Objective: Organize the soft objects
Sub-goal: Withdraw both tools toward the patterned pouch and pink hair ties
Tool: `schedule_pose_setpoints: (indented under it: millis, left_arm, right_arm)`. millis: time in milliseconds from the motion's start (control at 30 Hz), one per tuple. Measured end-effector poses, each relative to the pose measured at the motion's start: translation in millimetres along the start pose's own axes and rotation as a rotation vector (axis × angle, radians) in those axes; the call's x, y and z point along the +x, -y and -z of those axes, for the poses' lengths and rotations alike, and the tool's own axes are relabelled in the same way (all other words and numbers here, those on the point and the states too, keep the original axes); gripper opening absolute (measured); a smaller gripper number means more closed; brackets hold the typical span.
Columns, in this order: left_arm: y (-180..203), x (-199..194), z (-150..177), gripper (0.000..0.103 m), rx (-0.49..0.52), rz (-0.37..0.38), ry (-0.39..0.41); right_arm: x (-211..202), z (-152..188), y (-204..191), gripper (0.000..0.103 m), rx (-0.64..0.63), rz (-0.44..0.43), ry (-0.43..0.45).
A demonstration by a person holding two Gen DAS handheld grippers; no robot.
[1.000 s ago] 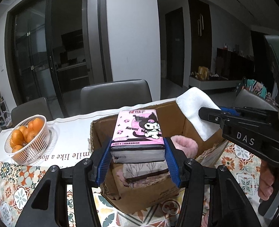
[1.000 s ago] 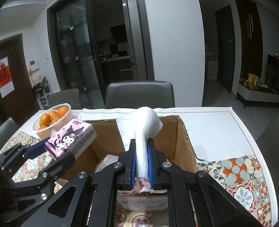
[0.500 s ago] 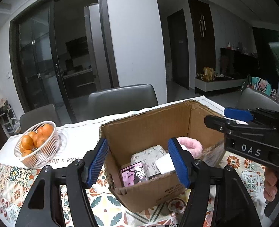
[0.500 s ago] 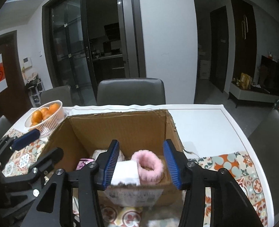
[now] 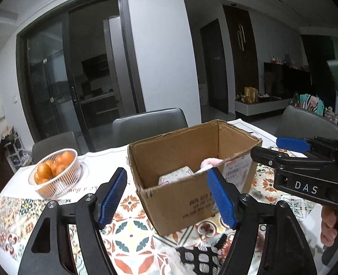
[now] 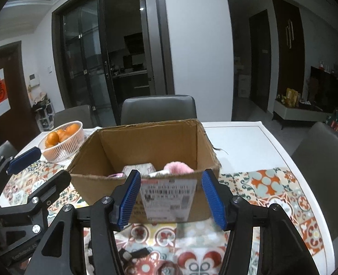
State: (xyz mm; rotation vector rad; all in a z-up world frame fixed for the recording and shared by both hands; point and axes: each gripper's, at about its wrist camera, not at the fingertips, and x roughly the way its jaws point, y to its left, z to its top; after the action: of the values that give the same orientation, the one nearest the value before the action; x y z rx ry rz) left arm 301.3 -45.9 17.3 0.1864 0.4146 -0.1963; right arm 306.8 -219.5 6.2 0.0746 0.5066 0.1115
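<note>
Brown box (image 6: pixel 146 151); pink fluffy ring (image 6: pixel 178 168) inside. Oranges (image 5: pixel 54 167) in white basket (image 5: pixel 61 184). Tile-patterned cloth (image 6: pixel 271 183) on white tabletop (image 6: pixel 244 137). Blue-padded fingers (image 6: pixel 128 200).

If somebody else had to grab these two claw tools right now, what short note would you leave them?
Left gripper: jaws opening, nothing between them.
Right gripper: jaws opening, also empty.
Both sit in front of the open brown cardboard box on the patterned tablecloth.
In the box: a fluffy pink ring, a pale patterned packet, something pink at the left.
Left to do: dark patterned items lie at the near table edge; probably next, but too cropped to identify.
</note>
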Motion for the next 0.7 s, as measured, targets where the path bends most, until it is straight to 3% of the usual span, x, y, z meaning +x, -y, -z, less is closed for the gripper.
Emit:
schedule_pose_setpoints:
  millis: [367, 700]
  left_arm:
    - [1.6, -13.8, 30.6, 0.074, -0.050, 0.018, -0.073]
    - [4.9, -7.4, 62.9, 0.076, -0.057, 0.045, -0.157]
  right_arm:
    - [-21.5, 29.7, -9.5, 0.065, -0.007, 0.020, -0.009]
    - [-14.5, 69.2, -9.8, 0.071, -0.006, 0.032, -0.094]
